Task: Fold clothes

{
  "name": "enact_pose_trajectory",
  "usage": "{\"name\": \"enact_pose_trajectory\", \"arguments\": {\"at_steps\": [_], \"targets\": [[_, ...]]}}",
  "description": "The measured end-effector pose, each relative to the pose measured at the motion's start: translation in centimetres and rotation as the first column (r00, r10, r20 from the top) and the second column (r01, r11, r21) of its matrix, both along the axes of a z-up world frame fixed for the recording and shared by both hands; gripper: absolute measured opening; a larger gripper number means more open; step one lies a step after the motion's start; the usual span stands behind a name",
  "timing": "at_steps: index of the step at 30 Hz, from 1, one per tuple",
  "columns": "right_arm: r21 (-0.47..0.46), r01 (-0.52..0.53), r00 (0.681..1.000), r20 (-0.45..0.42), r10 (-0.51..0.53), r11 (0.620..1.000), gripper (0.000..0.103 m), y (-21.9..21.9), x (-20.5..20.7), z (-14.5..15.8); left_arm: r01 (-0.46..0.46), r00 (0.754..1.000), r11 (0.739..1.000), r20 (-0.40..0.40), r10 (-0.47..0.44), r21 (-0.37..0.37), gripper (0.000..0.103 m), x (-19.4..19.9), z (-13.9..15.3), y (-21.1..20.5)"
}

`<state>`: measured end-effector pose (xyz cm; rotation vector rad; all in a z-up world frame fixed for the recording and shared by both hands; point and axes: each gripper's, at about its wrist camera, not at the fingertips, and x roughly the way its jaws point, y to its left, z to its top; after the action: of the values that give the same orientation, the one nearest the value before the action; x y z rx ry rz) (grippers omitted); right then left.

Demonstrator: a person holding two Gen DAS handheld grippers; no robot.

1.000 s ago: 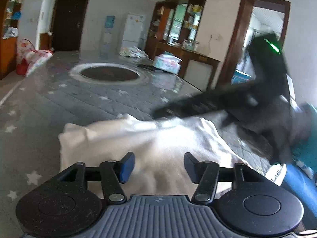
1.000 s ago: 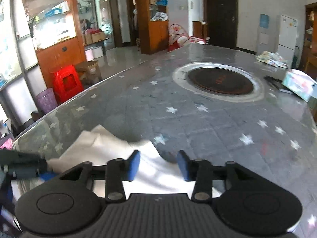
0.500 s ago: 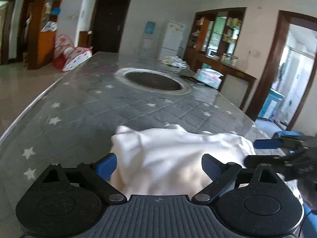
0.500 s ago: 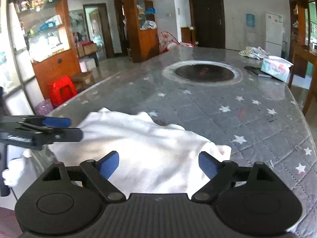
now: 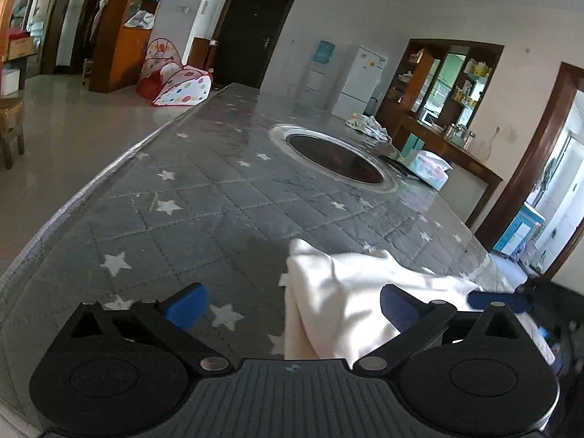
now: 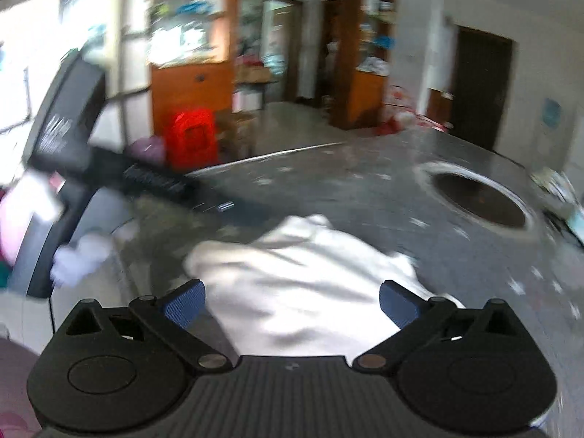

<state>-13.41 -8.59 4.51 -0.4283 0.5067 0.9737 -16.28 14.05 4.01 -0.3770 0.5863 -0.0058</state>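
Your left gripper (image 5: pixel 292 308) stands with its jaws spread wide and nothing between the blue pads; the near left edge of the white garment (image 5: pixel 350 306) runs up through the gap, but neither pad touches it. Your right gripper (image 6: pixel 290 304) is spread just as wide and holds nothing, hovering above the same garment (image 6: pixel 303 277), whose bulk fills the space between and beyond its pads. The right view is smeared by motion, so fine creases there cannot be read.

The garment lies in a compact, bunched heap at the near end of the grey star-patterned table (image 5: pixel 204 219), close to the edge, with layers doubled over one another and a rumpled far rim. From the right view your other tool (image 6: pixel 153 179) shows off to the left, clear of the cloth.

This heap would fit a fold just laid down and released, or a piece waiting to be taken up. Either way, any next hold calls for finding a single clean edge or corner, not a wad of layers, and for both pads to close on cloth at matching points.
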Motion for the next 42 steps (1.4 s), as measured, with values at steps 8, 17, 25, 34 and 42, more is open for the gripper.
{"name": "enact_pose_trajectory", "arguments": {"at_steps": [8, 17, 25, 34, 42], "targets": [[-0.133, -0.119, 0.992, 0.023, 0.123, 0.984, 0.074, 4.7, -1.7, -2.0, -0.009, 1.0, 0.994, -0.022, 0.007, -0.11, 0.101, 0.4, -0.3, 1.7], [-0.194, -0.114, 0.984, 0.114, 0.138, 0.974, 0.041, 6.7, -2.8, -3.2, -0.013, 0.998, 0.966, -0.069, -0.005, -0.26, 0.092, 1.1, -1.1, 2.3], [-0.073, -0.063, 0.996, 0.051, 0.067, 0.995, 0.015, 5.2, -1.5, -1.6, -0.068, 0.992, 0.904, -0.123, 0.017, -0.423, 0.09, 1.7, -1.9, 2.7], [0.056, -0.018, 1.0, -0.016, 0.019, 0.998, 0.013, 2.5, -0.1, 0.7, -0.092, 0.983, 0.779, -0.182, -0.028, -0.62, 0.08, 3.2, -3.6, 1.8], [0.067, 0.016, 0.999, -0.034, -0.014, 0.998, 0.015, 0.6, 0.4, 0.8, -0.114, 0.978, 0.74, -0.206, -0.034, -0.663, 0.03, 4.0, -5.5, 1.6]]}}
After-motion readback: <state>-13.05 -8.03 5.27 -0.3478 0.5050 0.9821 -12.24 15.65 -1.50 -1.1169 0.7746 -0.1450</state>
